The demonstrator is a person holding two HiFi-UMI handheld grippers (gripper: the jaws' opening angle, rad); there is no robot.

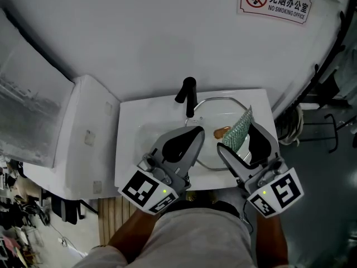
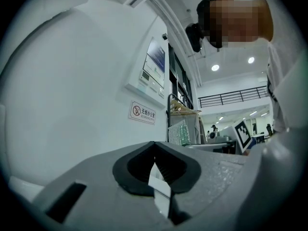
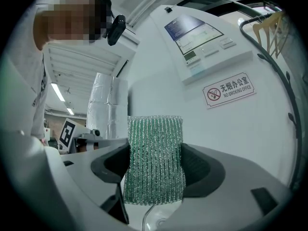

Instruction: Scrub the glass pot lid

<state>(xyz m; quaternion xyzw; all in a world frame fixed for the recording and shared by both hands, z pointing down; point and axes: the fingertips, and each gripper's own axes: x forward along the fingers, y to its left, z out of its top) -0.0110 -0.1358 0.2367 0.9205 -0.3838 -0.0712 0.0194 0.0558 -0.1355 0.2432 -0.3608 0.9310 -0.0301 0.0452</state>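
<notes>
Right claw (image 1: 235, 137) is clenched on a green-and-silver knitted mesh scouring pad (image 3: 154, 158), a coarse rectangular sleeve standing upright between its dark ribbed jaws, while the left claw (image 2: 155, 146) beside it is clamped tight on nothing. Just below and ahead of both, the round glass pot lid with a thin metal rim (image 1: 217, 115) lies flat in the glossy white sink basin (image 1: 131, 144), with the matte black tap (image 1: 188, 94) beyond. An orange-brown patch (image 1: 222, 132) shows on the glass near the pad, so I judge the scrubbing mostly undone, the pad seemingly held off the surface.
</notes>
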